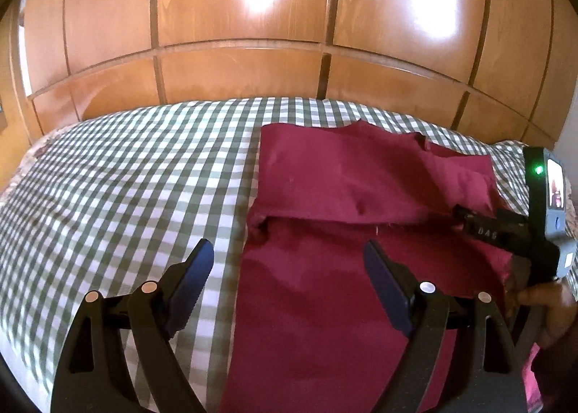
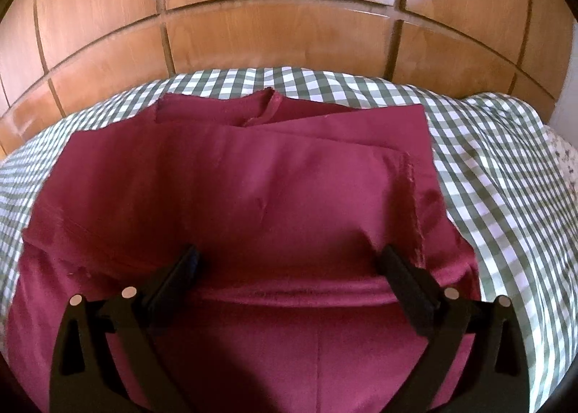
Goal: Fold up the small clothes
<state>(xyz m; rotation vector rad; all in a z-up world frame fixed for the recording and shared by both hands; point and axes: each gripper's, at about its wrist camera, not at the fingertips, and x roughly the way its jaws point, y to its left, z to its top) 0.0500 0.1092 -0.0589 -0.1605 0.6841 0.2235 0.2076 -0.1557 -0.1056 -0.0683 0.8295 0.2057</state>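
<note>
**Maroon garment half folded on checked bedspread as 2 grippers stood released**

A maroon garment (image 2: 231,196) lay on a green-and-white checked bedspread (image 1: 119,174), its far part already turned back over the near part so that a raw folded edge ran across the cloth. The right gripper (image 2: 289,261) stood spread wide at that edge, its 2 fingers (image 2: 404,279) splayed over the garment and clamping nothing. The left gripper (image 1: 289,265), likewise released, hovered over the garment's left border, one finger above the bedspread and the other above the cloth.

The next fold would probably go best if each gripper pinched a corner of the garment's near edge through all layers, then lifted both ends evenly toward the wooden headboard (image 1: 253,15) beyond the garment. Uneven lifting could skew the stack; the frayed seam (image 2: 412,196) on the garment's right side seemed likely to slip out. Smoothing the small pucker near the garment's middle first would help.

Legible writing was scarce: the letters "DAG", or something close, showed on the right gripper's dark body (image 1: 495,228), seen at the garment's right edge below a green indicator light (image 1: 539,170). No label appeared on the garment.
</note>
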